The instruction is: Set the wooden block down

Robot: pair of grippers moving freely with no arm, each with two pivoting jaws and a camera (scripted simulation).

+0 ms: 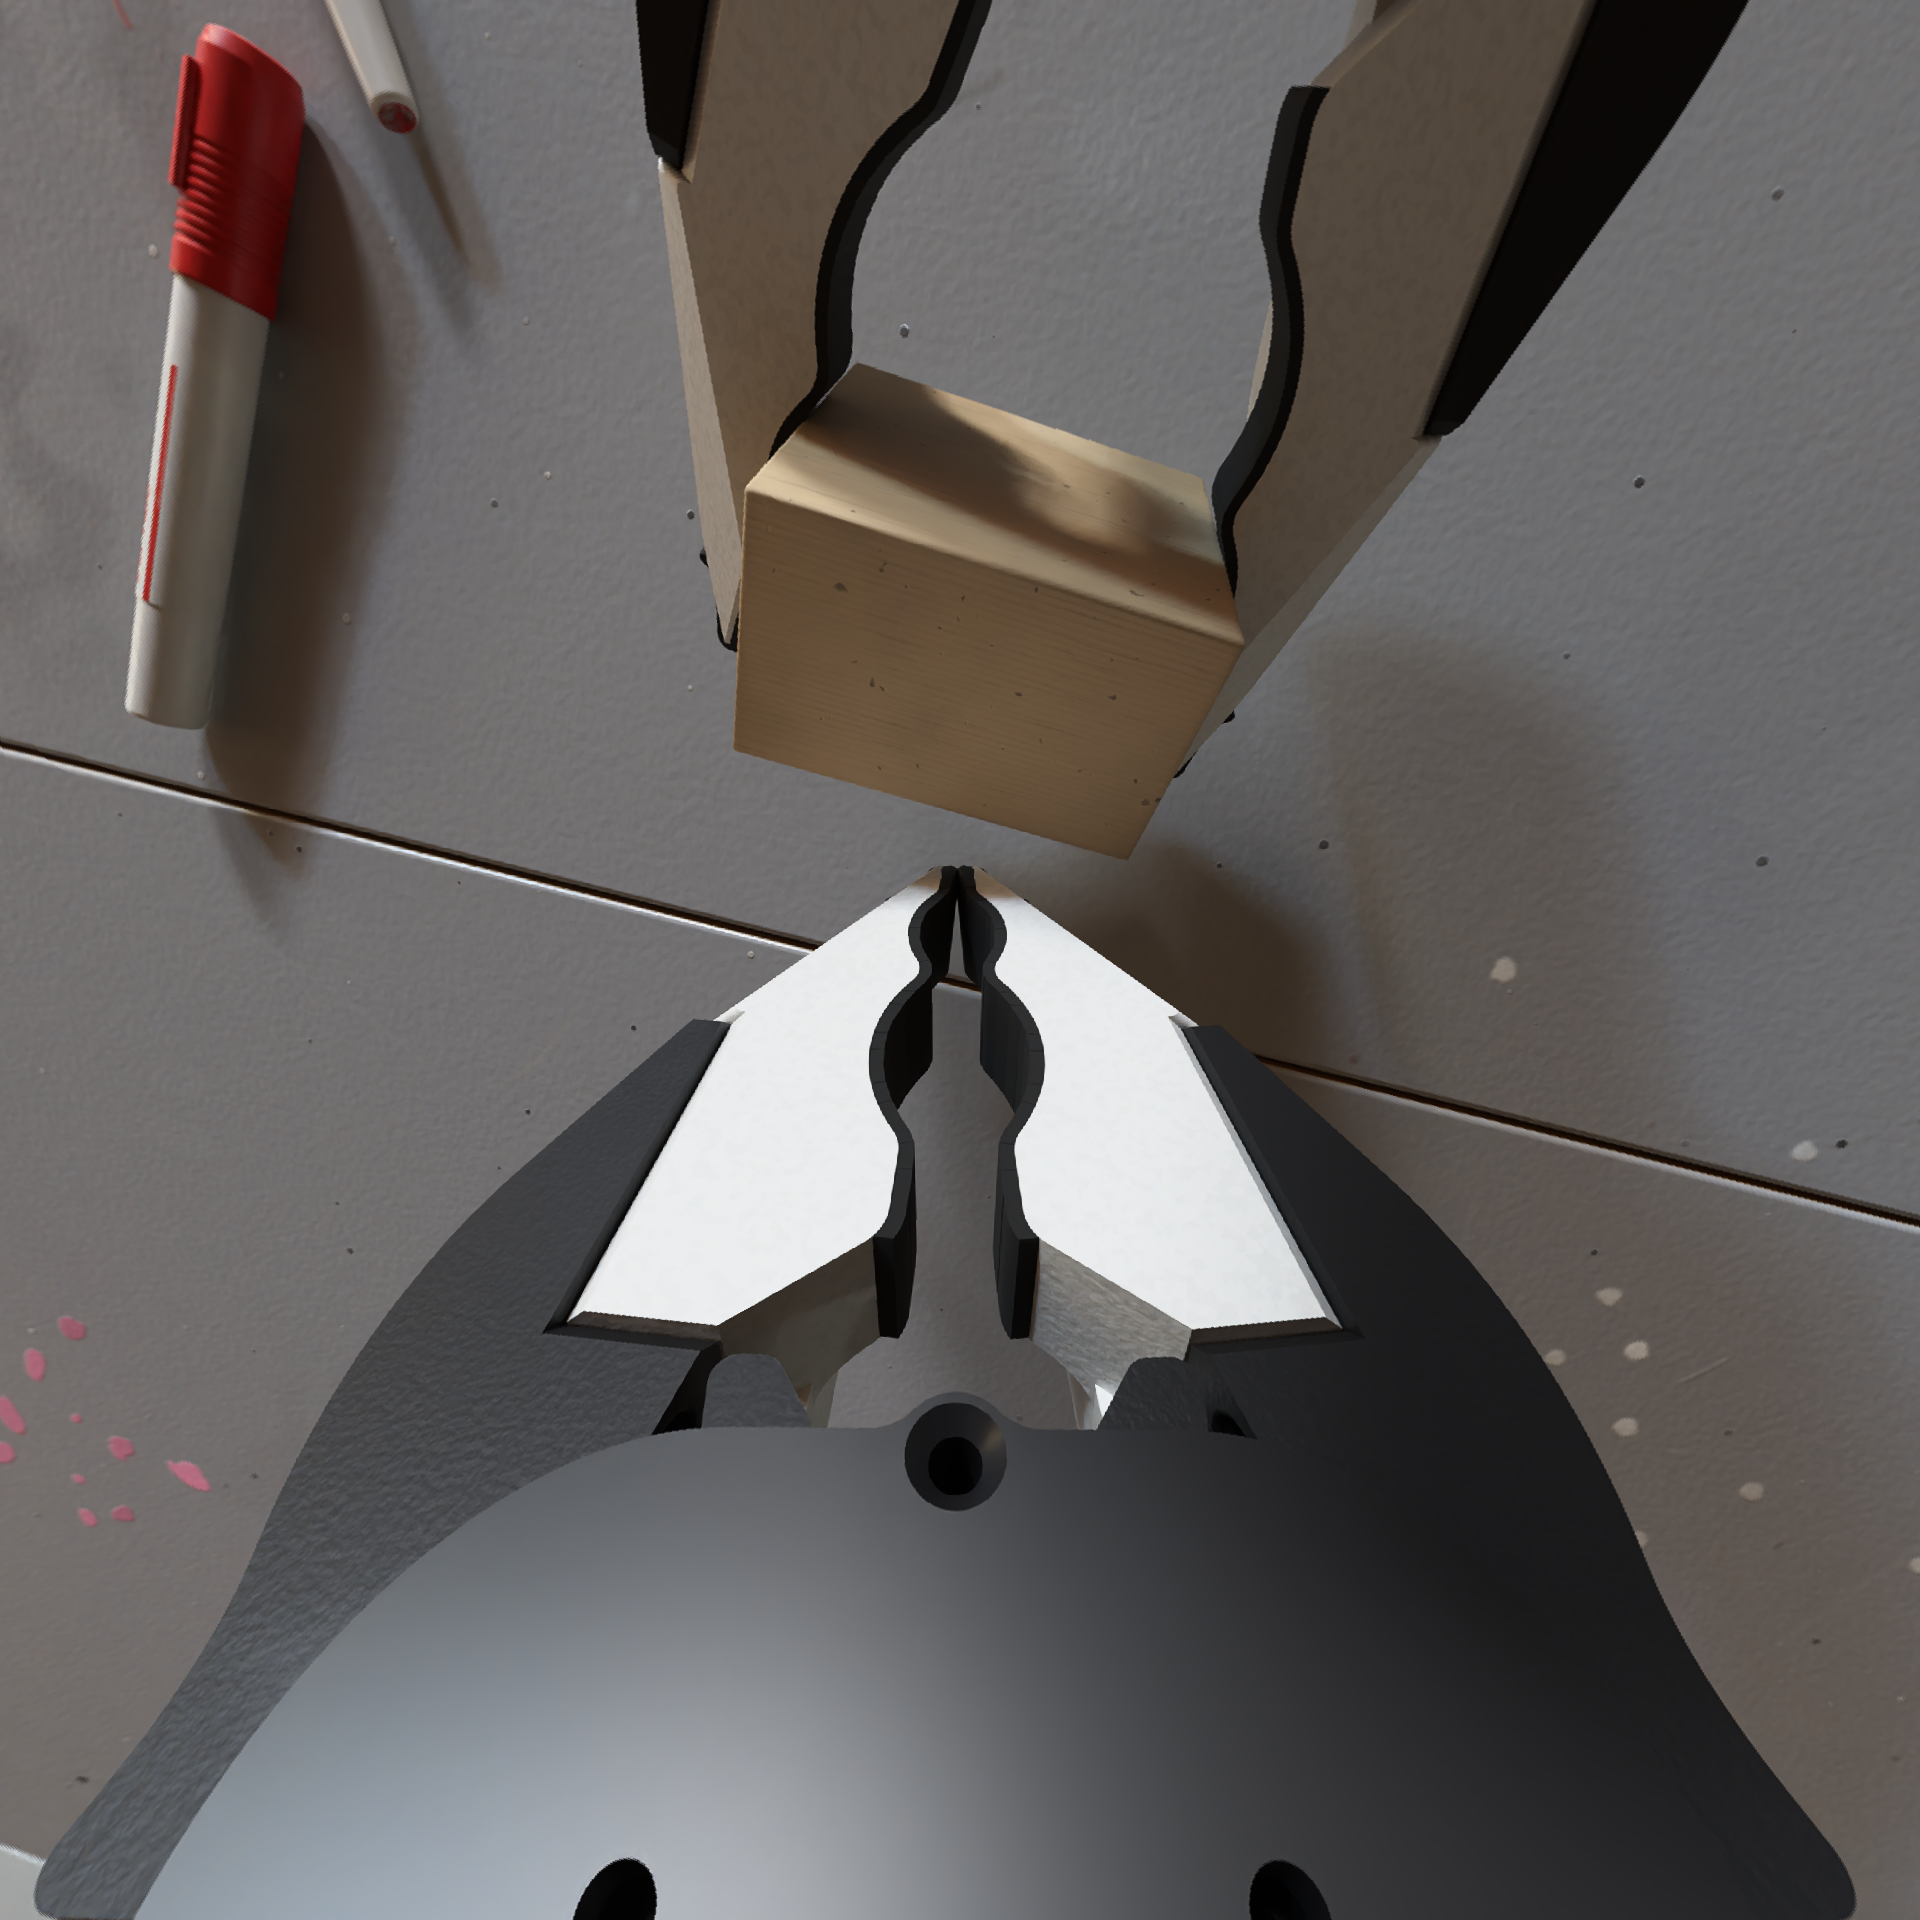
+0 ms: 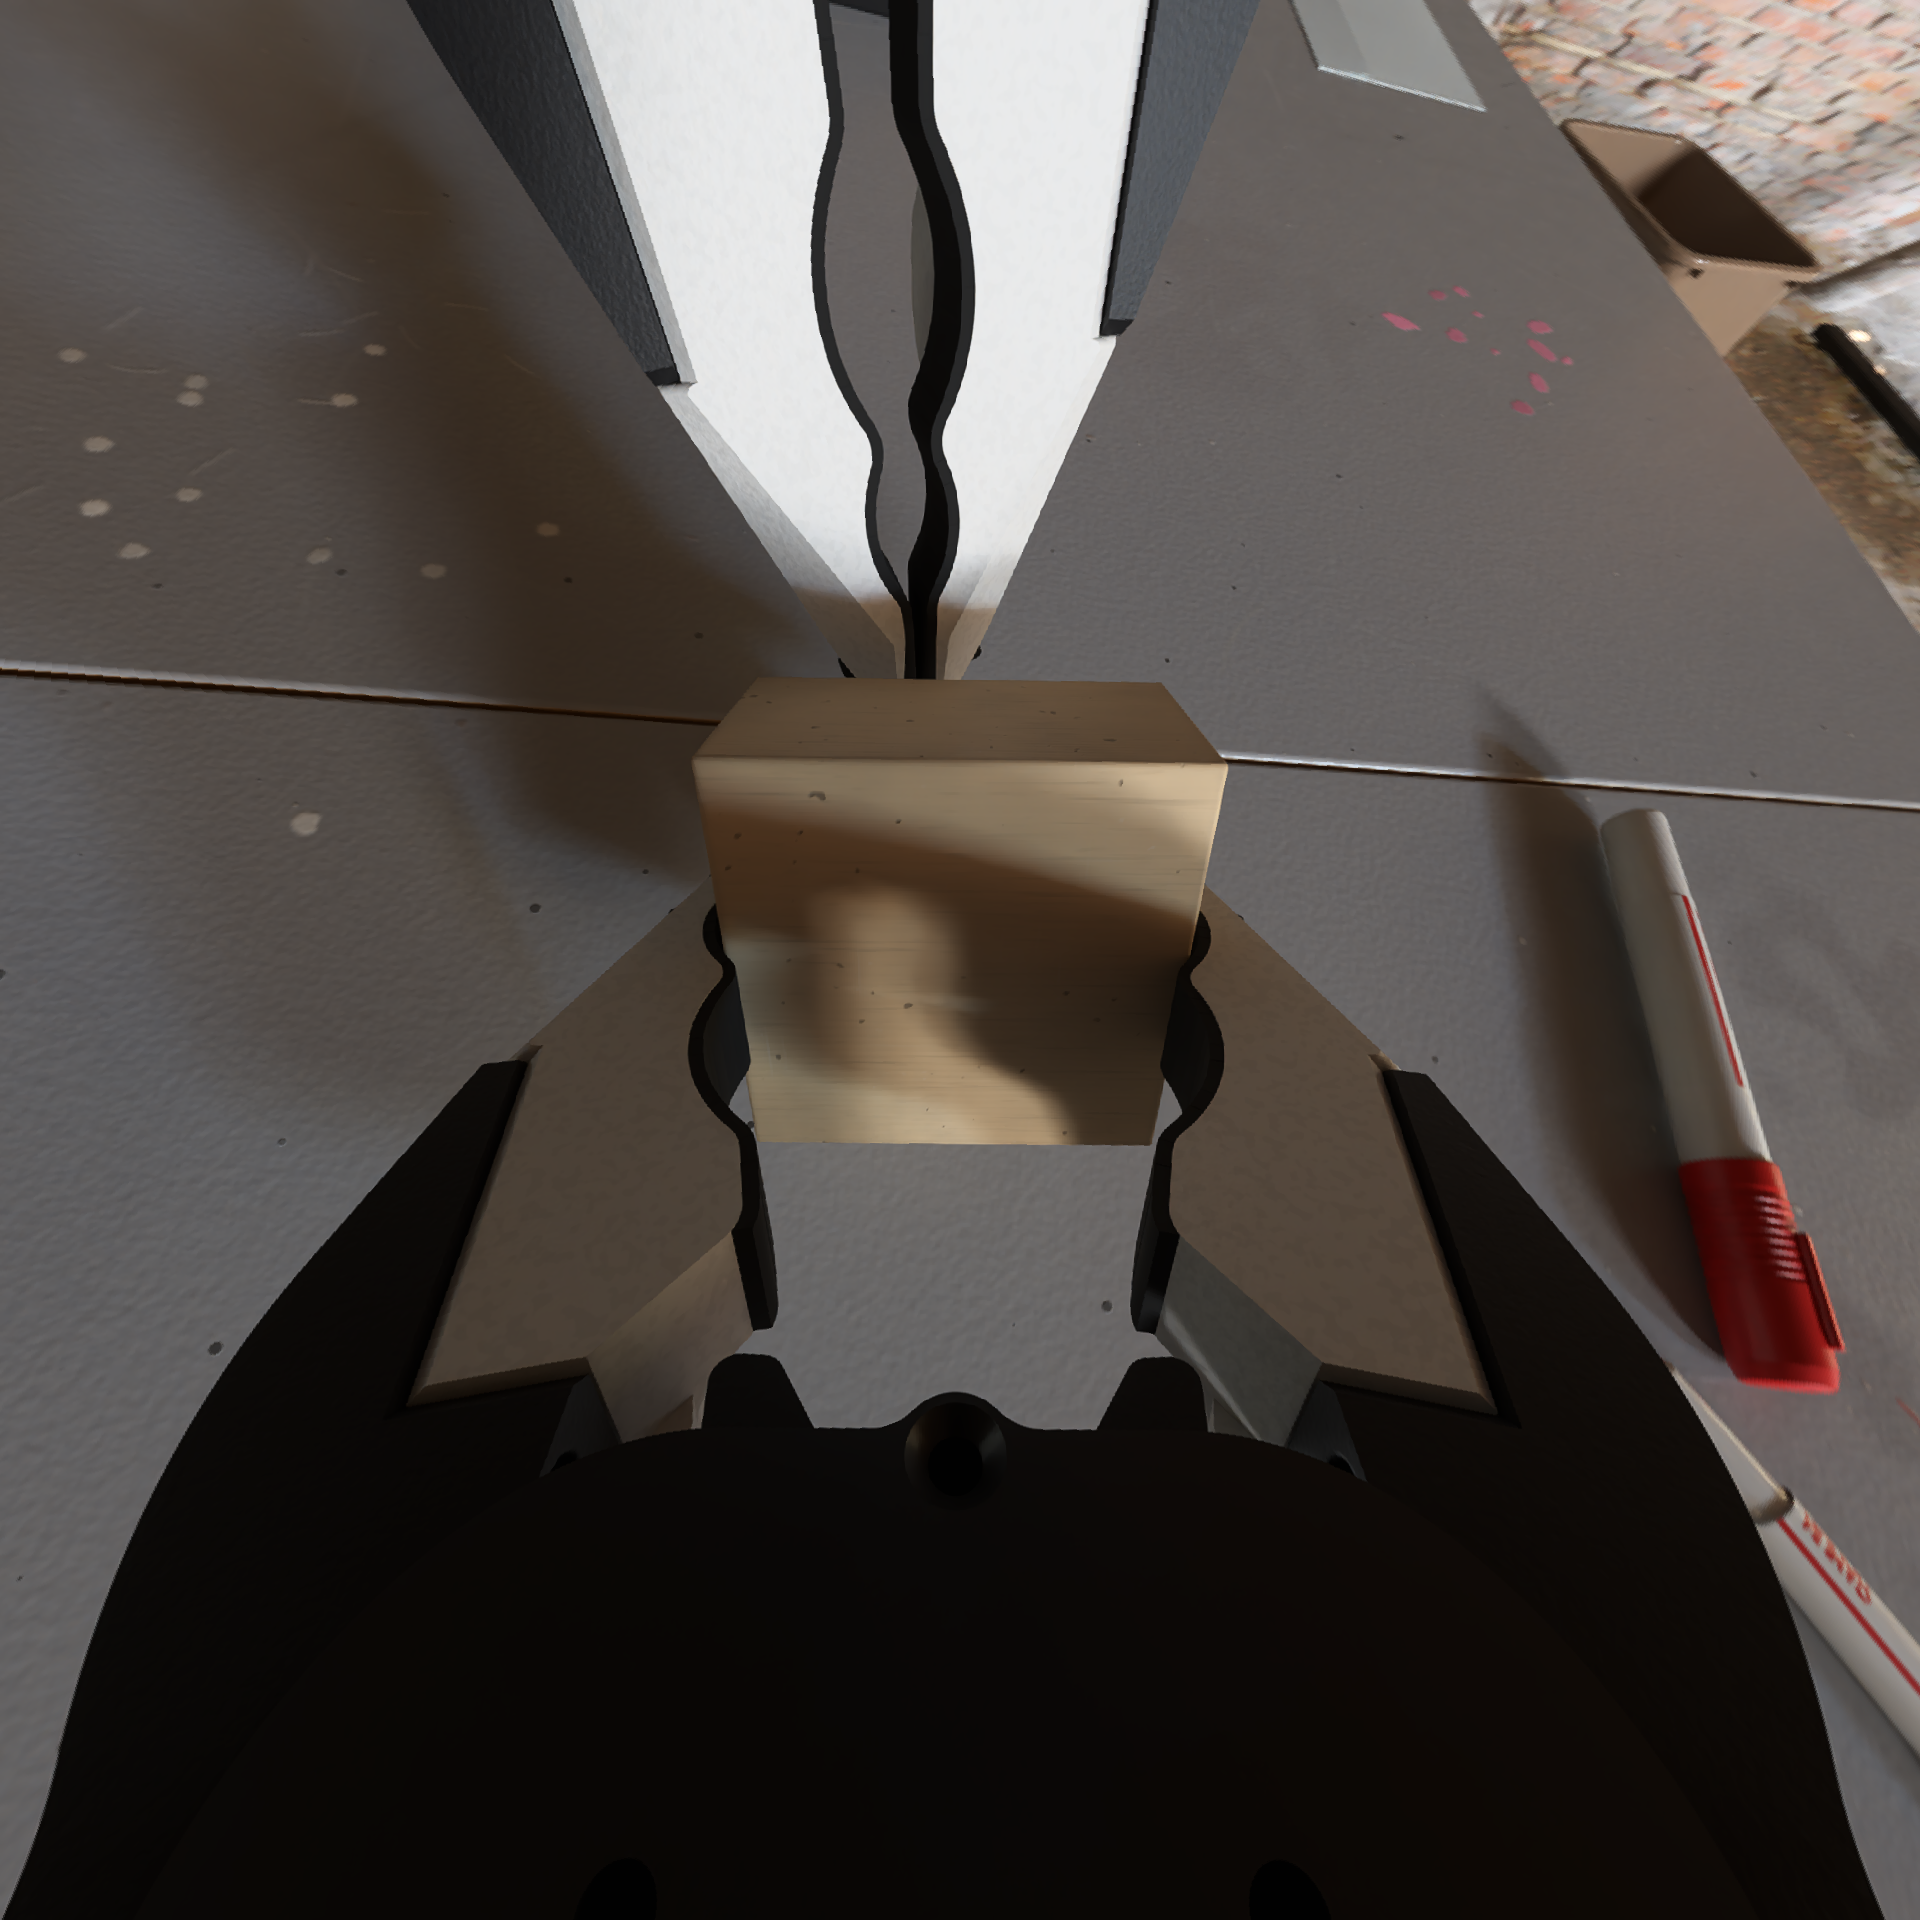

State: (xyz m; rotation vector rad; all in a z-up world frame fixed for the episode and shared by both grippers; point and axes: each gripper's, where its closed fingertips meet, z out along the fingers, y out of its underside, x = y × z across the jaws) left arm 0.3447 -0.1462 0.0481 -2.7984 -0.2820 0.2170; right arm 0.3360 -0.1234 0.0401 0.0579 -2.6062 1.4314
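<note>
The wooden block (image 2: pixel 956 935) is a pale cube held between the beige fingers of my right gripper (image 2: pixel 958 940), which is shut on its two sides over the grey table (image 2: pixel 312 1039). In the left wrist view the block (image 1: pixel 977 644) hangs just beyond my left gripper (image 1: pixel 951 883), with the right gripper (image 1: pixel 971 670) reaching in from the top. My left gripper's white fingers are shut and empty, with the tips pointing at the block's near lower edge. In the right wrist view the left gripper (image 2: pixel 925 634) shows just behind the block.
A red-capped marker (image 1: pixel 208 384) lies on the table left of the block, right of it in the right wrist view (image 2: pixel 1714 1091). A thin white pen (image 1: pixel 390 94) lies beside it. A brown bin (image 2: pixel 1704 239) stands at the table's far right edge. A seam (image 1: pixel 416 847) crosses the table.
</note>
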